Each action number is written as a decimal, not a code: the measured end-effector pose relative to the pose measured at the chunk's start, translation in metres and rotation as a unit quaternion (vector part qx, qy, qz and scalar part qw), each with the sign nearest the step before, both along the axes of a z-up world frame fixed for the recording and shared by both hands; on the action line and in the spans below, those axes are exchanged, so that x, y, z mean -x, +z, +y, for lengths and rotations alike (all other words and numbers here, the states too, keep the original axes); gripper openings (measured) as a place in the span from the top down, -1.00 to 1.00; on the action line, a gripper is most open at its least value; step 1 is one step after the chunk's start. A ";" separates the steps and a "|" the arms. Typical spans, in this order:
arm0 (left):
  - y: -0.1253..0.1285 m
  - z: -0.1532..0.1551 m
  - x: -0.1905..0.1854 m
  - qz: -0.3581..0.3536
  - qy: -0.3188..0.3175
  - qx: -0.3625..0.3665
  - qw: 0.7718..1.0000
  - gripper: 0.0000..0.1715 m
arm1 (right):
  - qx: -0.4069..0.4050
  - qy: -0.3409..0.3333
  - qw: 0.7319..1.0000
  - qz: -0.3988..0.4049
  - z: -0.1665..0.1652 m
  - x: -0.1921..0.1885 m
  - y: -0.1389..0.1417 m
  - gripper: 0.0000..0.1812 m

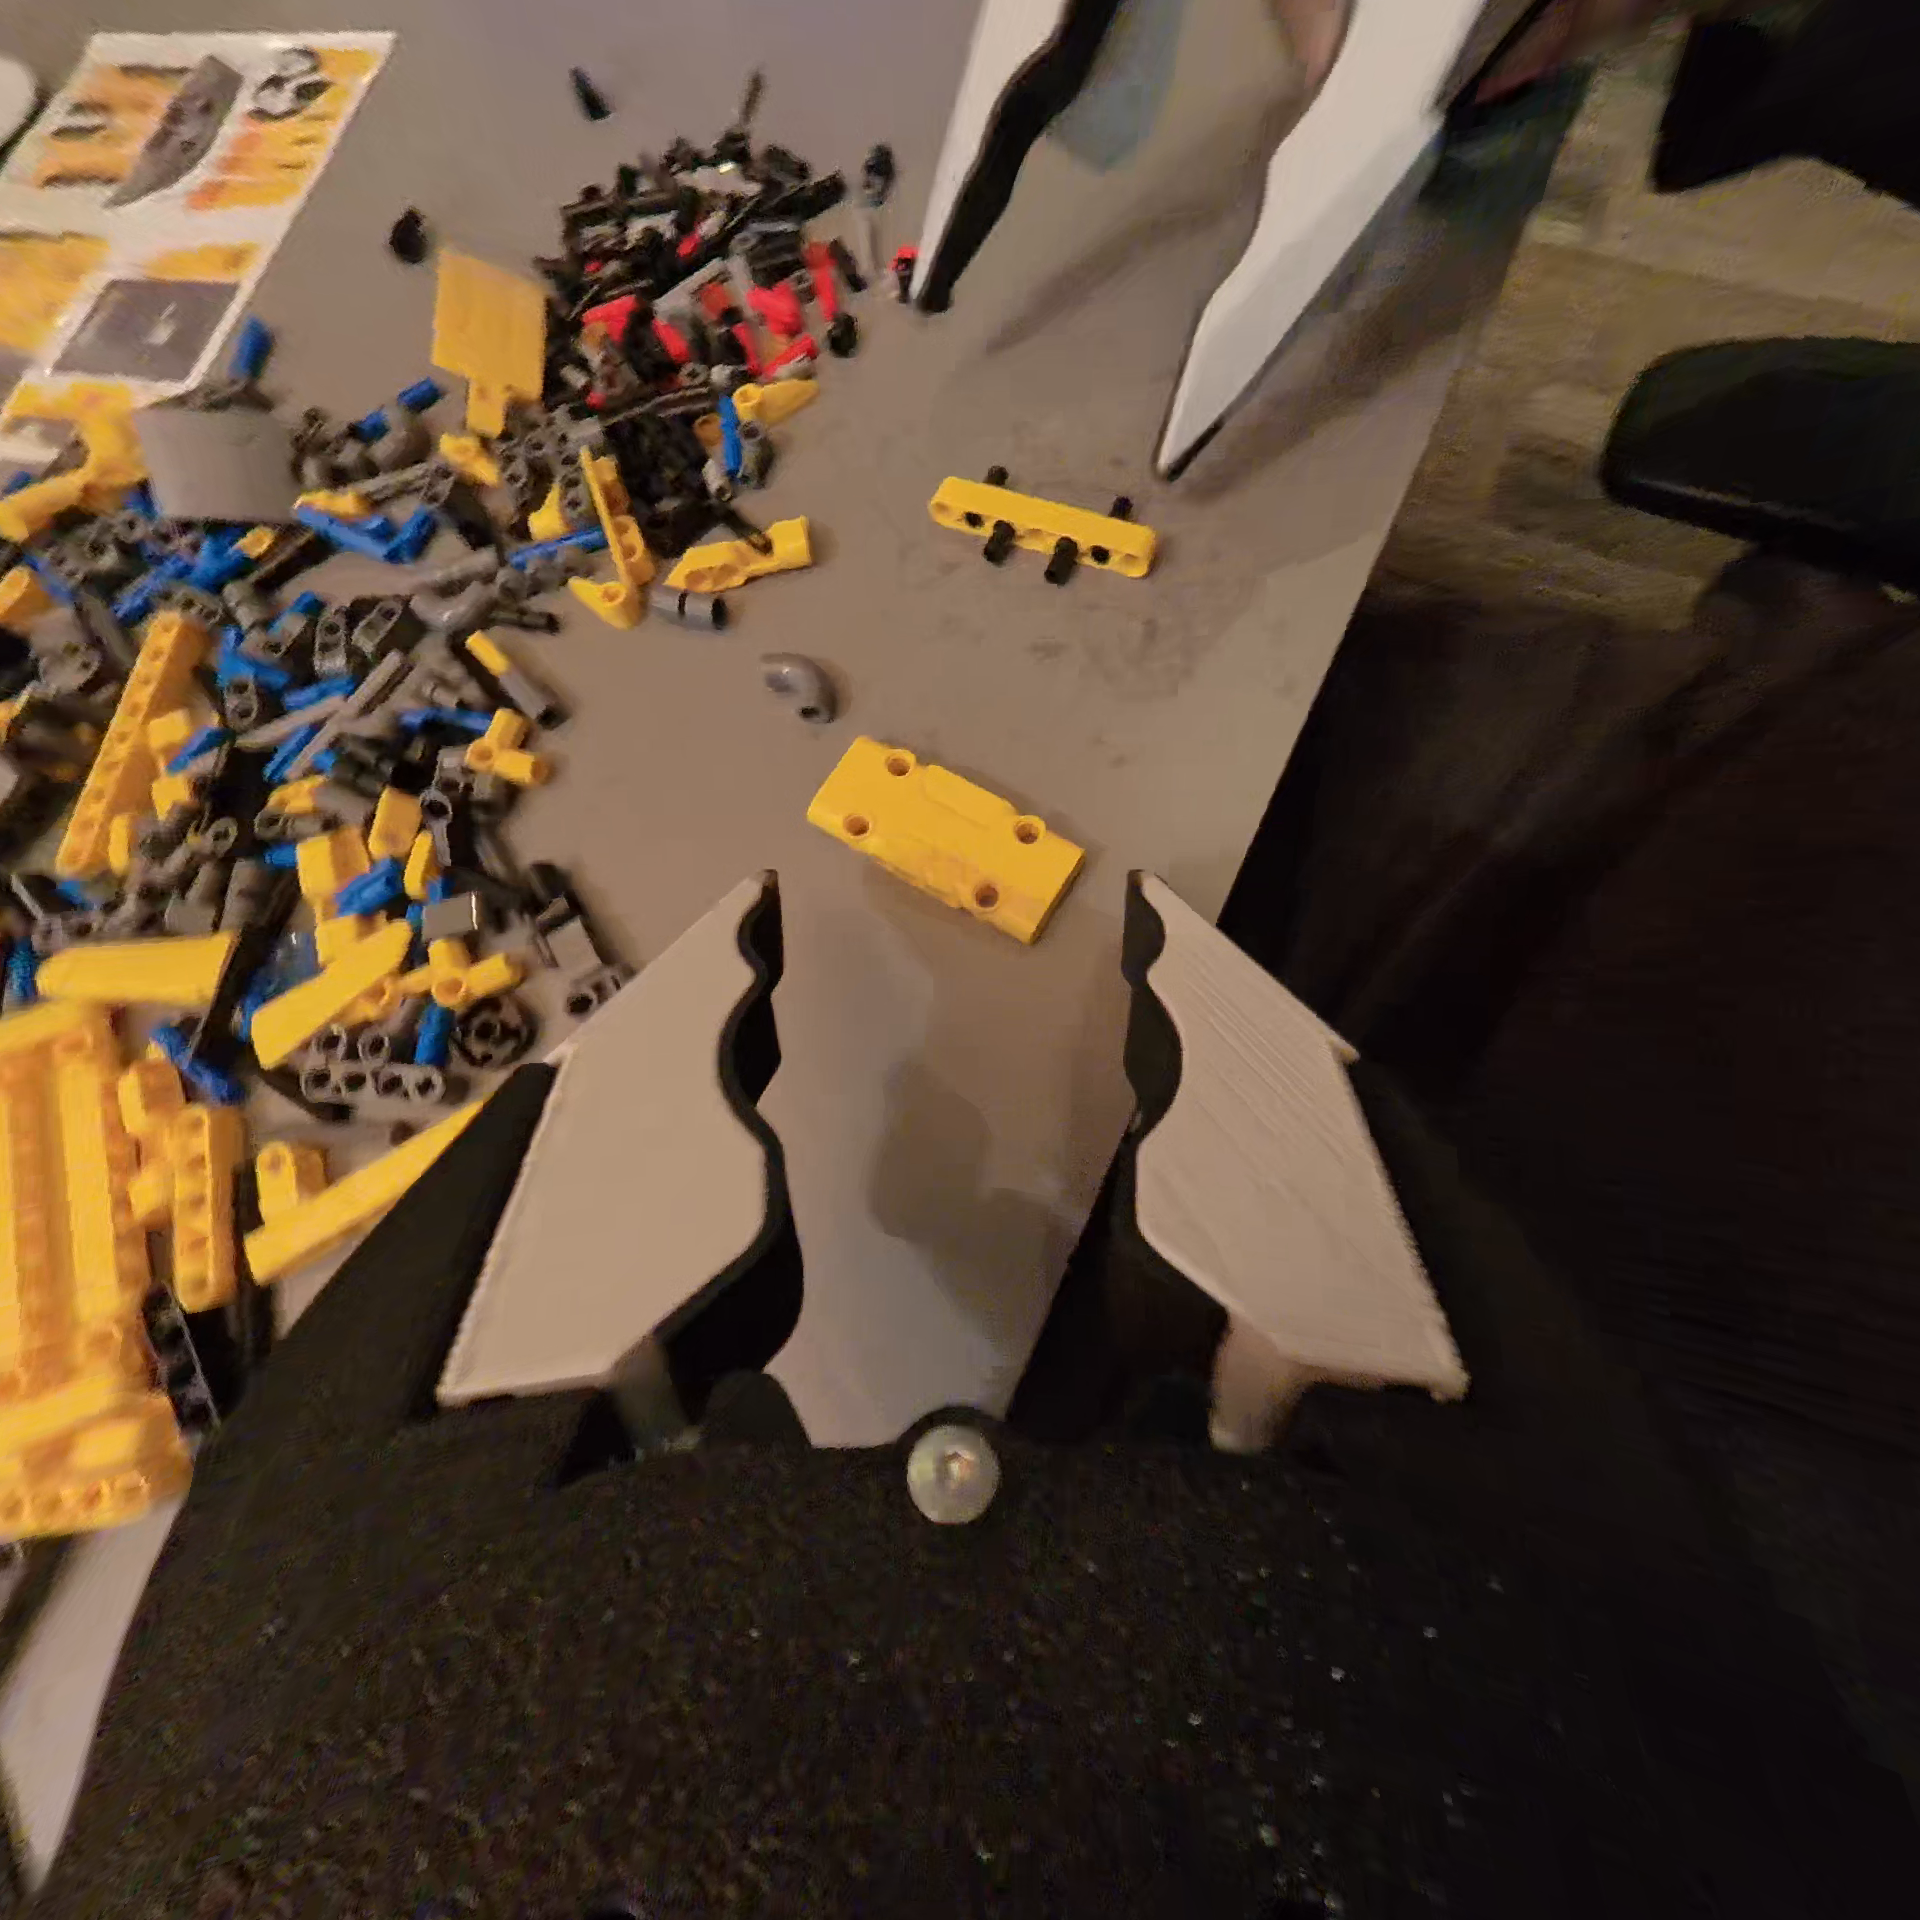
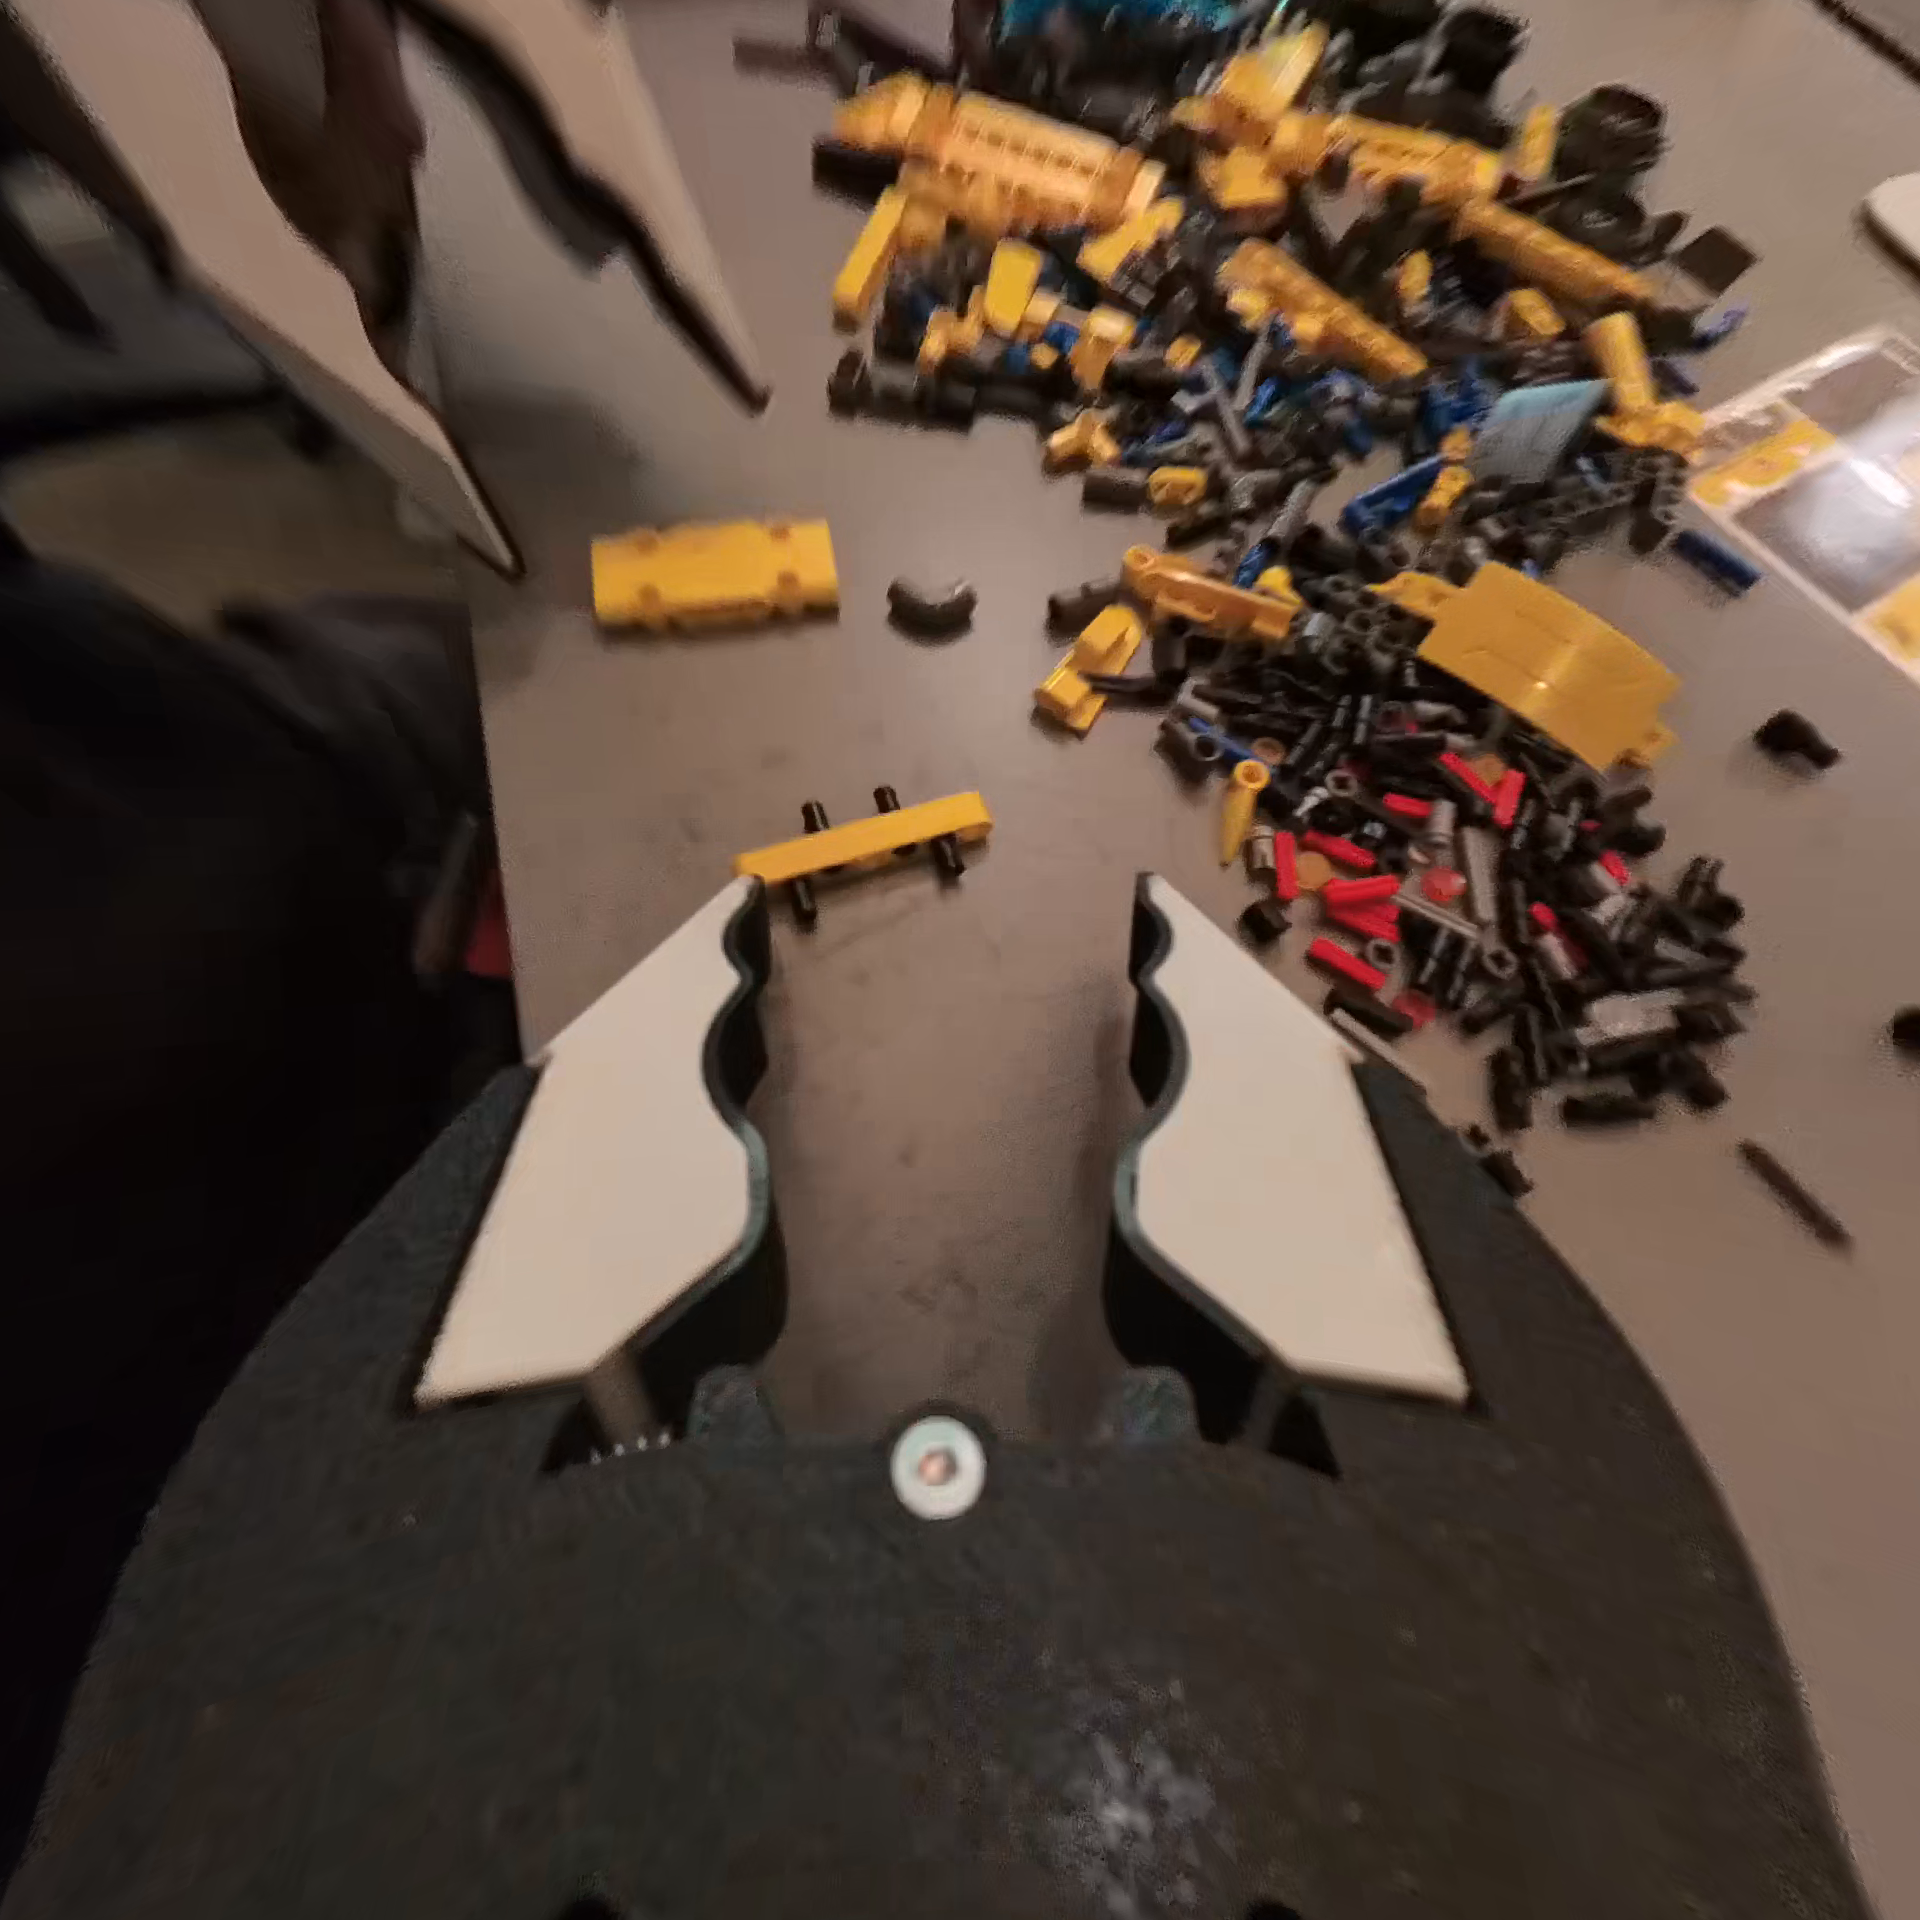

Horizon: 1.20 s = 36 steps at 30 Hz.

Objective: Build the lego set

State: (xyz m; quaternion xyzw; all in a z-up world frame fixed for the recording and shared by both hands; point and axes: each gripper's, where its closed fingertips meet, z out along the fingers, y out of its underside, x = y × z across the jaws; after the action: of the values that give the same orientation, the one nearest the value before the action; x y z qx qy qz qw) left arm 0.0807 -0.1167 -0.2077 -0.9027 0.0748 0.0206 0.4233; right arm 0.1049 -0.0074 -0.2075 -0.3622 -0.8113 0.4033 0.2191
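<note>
The left claw [image 1: 951,883] is hanging wide open with nothing between its fingers, low over the grey counter [image 1: 1039,665] close to that counter's near edge. Just beyond its tips a yellow block [image 1: 945,837] with round holes is lying flat, apart from both fingers. A little farther from the edge a small grey elbow piece [image 1: 800,686] is sitting alone, and beyond that a yellow beam [image 1: 1041,525] with black pins pushed through it is lying near the same edge.

The right claw [image 2: 951,883] is likewise gaping fully, gripping nothing. In the right wrist view the beam is lying just ahead of its tips, one end seeming to sit right at the left fingertip [image 2: 750,896], though blur is making it hard to say whether they are touching. In the left wrist view that claw's two white fingers are pointing down at the counter beyond the beam.

Toward the middle of the counter a loose pile of parts [image 1: 343,665] in yellow, blue, grey, black and red is spreading out. A printed sheet [image 1: 187,187] is lying at the far corner.
</note>
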 end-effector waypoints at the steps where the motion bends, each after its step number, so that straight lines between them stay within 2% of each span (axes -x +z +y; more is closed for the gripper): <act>1: 0.000 0.002 0.002 0.003 -0.020 0.003 1.000 0.20 | -0.028 0.019 0.999 -0.005 -0.003 0.000 -0.007 0.23; 2: 0.000 0.003 0.004 -0.005 -0.037 0.010 0.999 0.17 | -0.041 0.038 0.998 -0.013 -0.008 0.000 -0.012 0.23; 4: 0.003 0.004 -0.003 -0.049 -0.089 0.023 0.995 -0.17 | -0.026 0.085 0.996 -0.025 -0.019 -0.005 -0.011 0.27; 7: 0.007 0.011 -0.001 -0.047 -0.130 0.018 0.990 -0.19 | 0.000 0.124 0.991 -0.047 -0.027 -0.008 -0.010 0.26; 12: -0.009 0.015 -0.003 -0.018 -0.176 0.059 0.983 -0.20 | -0.008 0.128 0.990 -0.066 -0.028 -0.003 -0.016 0.23; 16: -0.017 0.015 -0.008 -0.009 -0.196 0.069 0.978 -0.13 | -0.009 0.126 0.990 -0.063 -0.028 -0.002 -0.016 0.37; 20: -0.017 0.012 -0.010 -0.021 -0.206 0.062 0.976 0.15 | -0.011 0.119 0.991 -0.061 -0.030 -0.001 -0.016 0.38; 23: -0.017 0.010 -0.012 -0.033 -0.205 0.064 0.976 0.29 | -0.010 0.108 0.992 -0.061 -0.040 0.001 -0.016 0.38; 29: -0.017 0.010 -0.012 -0.038 -0.191 0.057 0.979 0.32 | -0.012 0.112 0.992 -0.058 -0.072 0.001 -0.016 0.38; 36: -0.017 0.010 -0.012 -0.033 -0.188 0.058 0.980 0.32 | -0.011 0.121 0.991 -0.061 -0.084 0.005 -0.016 0.38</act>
State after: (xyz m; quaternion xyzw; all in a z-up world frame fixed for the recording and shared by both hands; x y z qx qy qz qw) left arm 0.0931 -0.1067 -0.2247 -0.8956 0.2305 -0.0937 0.3688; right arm 0.0998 -0.0910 -0.2234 -0.2829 -0.8655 0.3947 0.1229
